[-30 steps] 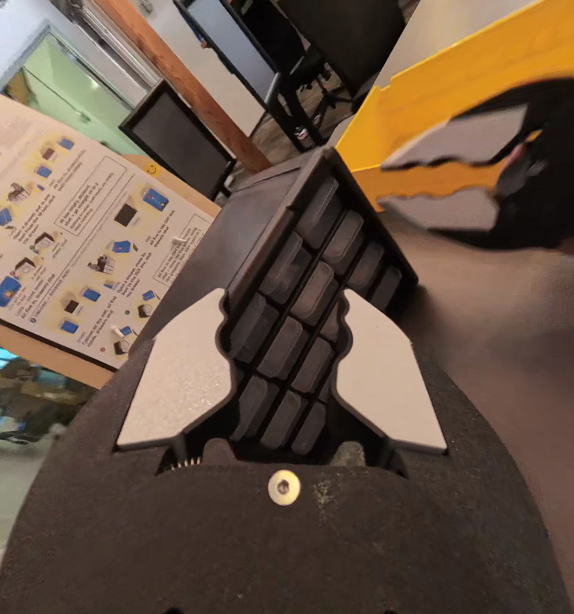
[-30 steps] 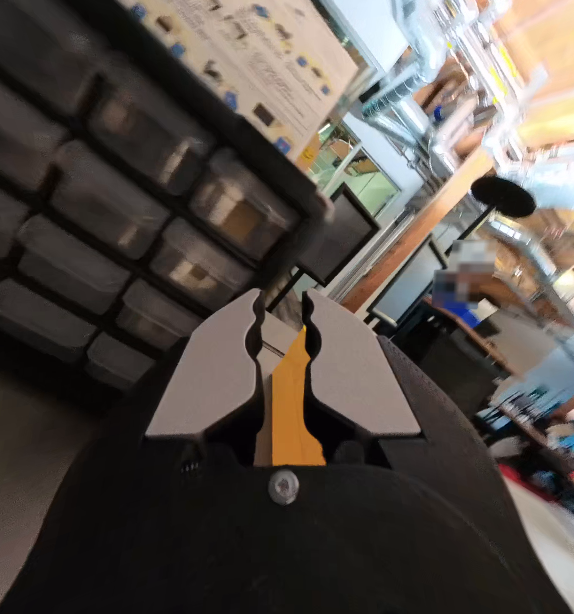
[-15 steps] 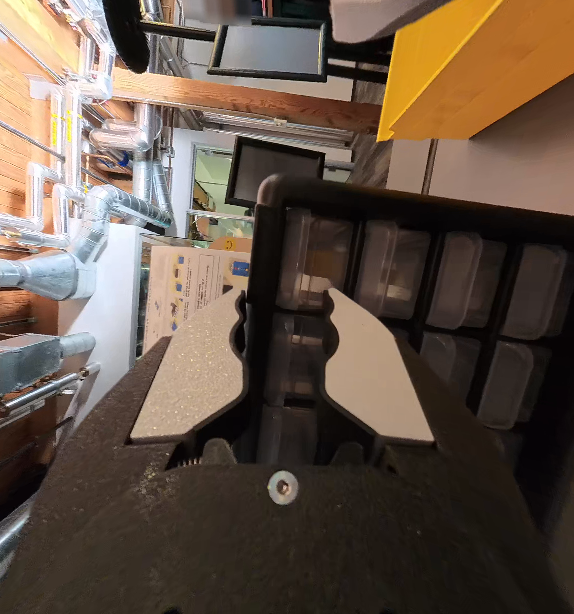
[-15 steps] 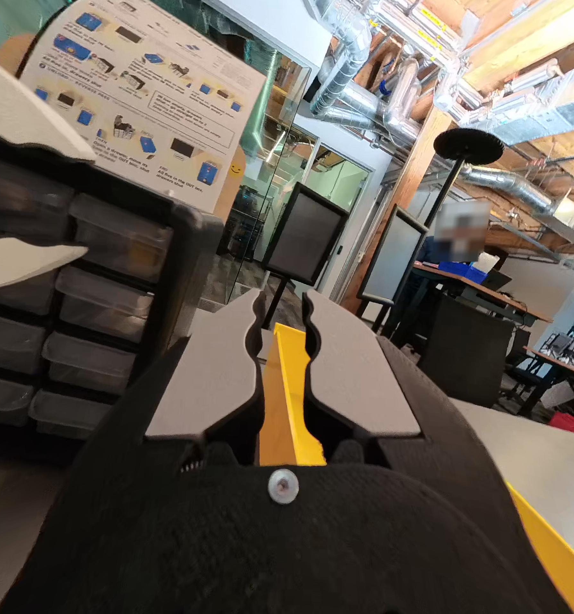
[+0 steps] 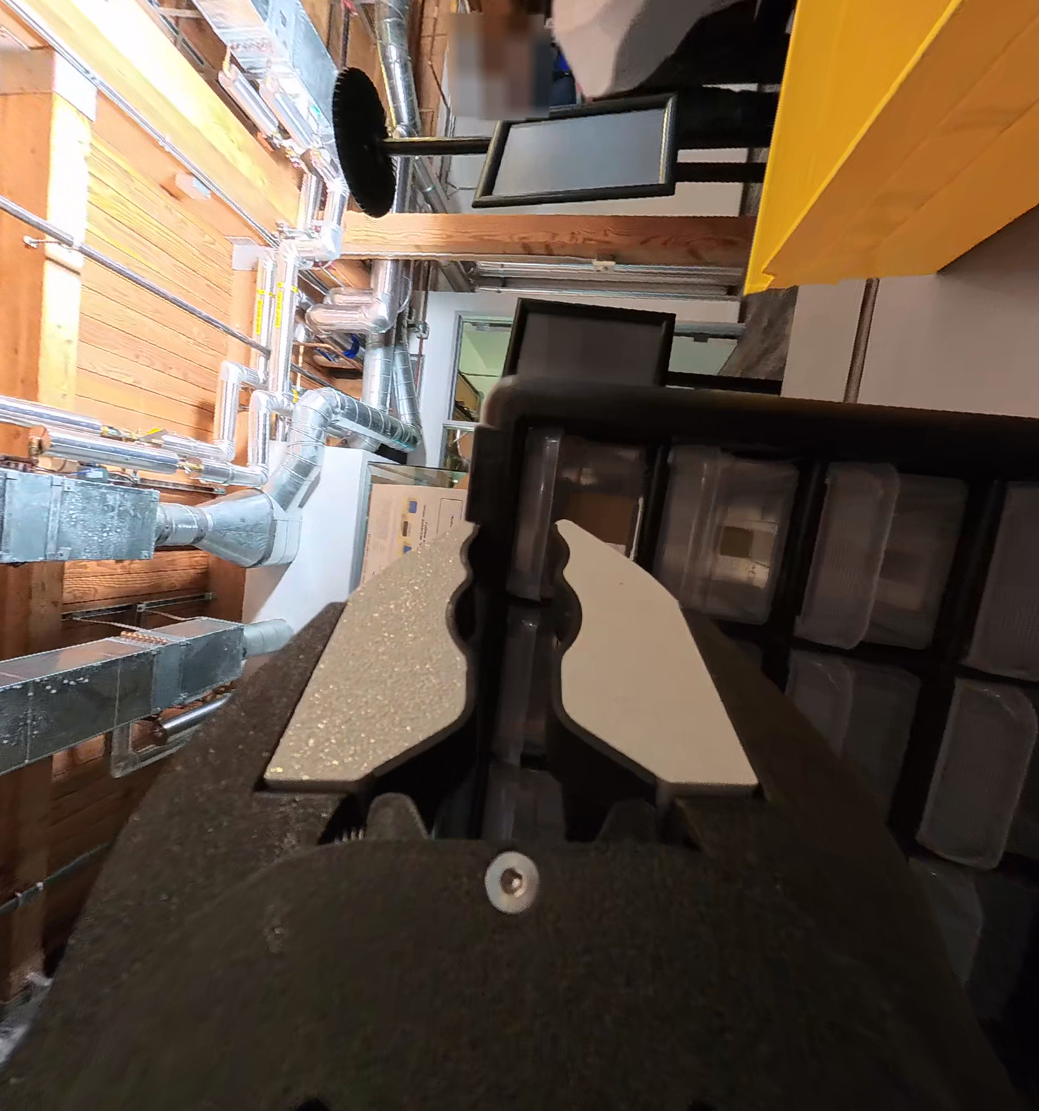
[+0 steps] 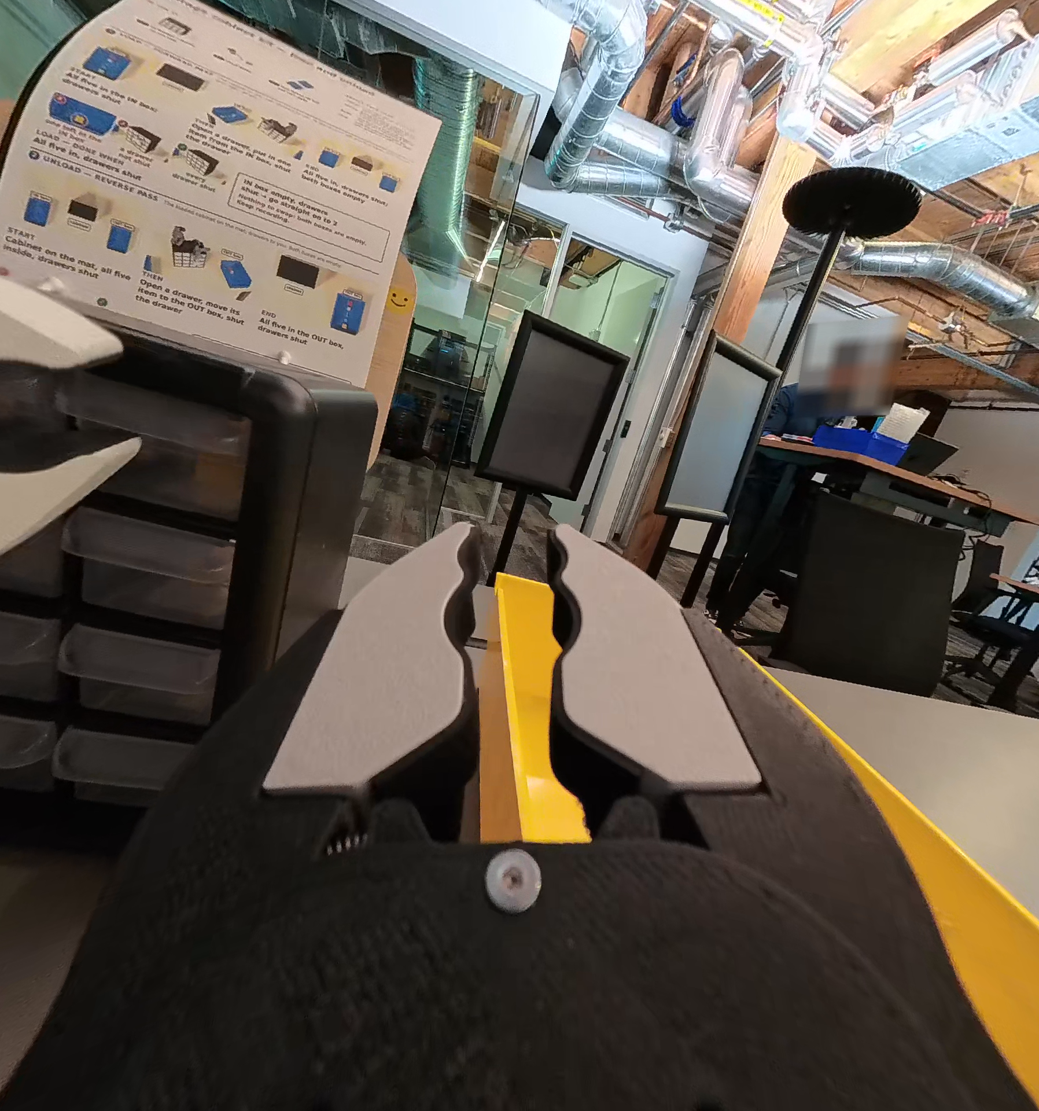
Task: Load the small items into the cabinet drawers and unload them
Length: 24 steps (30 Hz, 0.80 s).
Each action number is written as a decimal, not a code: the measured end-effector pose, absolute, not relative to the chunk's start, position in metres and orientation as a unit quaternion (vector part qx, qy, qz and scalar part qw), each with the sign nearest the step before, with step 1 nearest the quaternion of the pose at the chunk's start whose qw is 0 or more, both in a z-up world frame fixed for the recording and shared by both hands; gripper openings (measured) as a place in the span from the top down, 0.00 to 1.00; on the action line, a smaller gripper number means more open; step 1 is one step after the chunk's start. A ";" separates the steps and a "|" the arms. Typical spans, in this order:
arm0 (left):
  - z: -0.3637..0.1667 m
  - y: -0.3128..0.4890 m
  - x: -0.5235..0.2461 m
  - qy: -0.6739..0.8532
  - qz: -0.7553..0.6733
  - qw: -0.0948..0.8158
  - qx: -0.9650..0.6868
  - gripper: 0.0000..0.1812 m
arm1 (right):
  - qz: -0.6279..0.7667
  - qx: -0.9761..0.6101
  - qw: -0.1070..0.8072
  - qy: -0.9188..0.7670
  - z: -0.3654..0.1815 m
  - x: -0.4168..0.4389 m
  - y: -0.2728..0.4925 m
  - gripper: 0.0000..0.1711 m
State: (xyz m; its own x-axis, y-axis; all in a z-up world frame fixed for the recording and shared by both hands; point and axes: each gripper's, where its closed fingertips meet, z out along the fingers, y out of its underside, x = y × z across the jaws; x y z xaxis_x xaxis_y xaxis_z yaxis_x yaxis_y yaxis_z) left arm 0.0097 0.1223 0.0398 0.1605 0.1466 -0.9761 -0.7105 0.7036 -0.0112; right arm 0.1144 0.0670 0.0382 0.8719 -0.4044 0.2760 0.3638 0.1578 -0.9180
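Note:
The black cabinet [image 5: 745, 415] of clear drawers fills the right of the left wrist view, which is rolled on its side. My left gripper [image 5: 517, 535] is at the top corner drawer [image 5: 595, 499], shut on its clear handle [image 5: 532, 541]. A small dark item [image 5: 736, 544] shows through the neighbouring drawer. In the right wrist view the left gripper [image 6: 126, 400] pinches that handle from above and below at the cabinet [image 6: 276, 481]. My right gripper [image 6: 511, 541] is shut on the wall of the yellow bin [image 6: 535, 721], right of the cabinet.
An instruction poster [image 6: 204, 180] stands behind the cabinet. The grey table [image 6: 926, 781] runs to the right past the bin's rim. Two dark standing screens [image 6: 550, 415] and a black pole with a disc [image 6: 850, 204] stand beyond. A person sits at a far desk. The gap from one gripper's tips to the other's is roughly 12 centimeters.
My left gripper rolled sideways, moved up to the cabinet's top corner drawer and closed its fingers on the handle. My right gripper levelled out, keeping the yellow wall between its fingers.

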 end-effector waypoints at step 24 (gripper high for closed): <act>0.033 0.065 -0.004 0.562 0.282 0.747 -0.215 0.97 | -0.190 -0.611 0.763 -0.092 0.039 0.079 0.075 0.91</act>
State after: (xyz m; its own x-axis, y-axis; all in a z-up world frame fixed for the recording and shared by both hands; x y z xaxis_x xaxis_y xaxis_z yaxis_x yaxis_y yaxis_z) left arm -0.0042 0.0654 0.0332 0.2101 0.1795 -0.9610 -0.6631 0.7485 -0.0052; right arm 0.0786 0.0753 0.0392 0.9107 -0.1782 0.3727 0.4027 0.1822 -0.8970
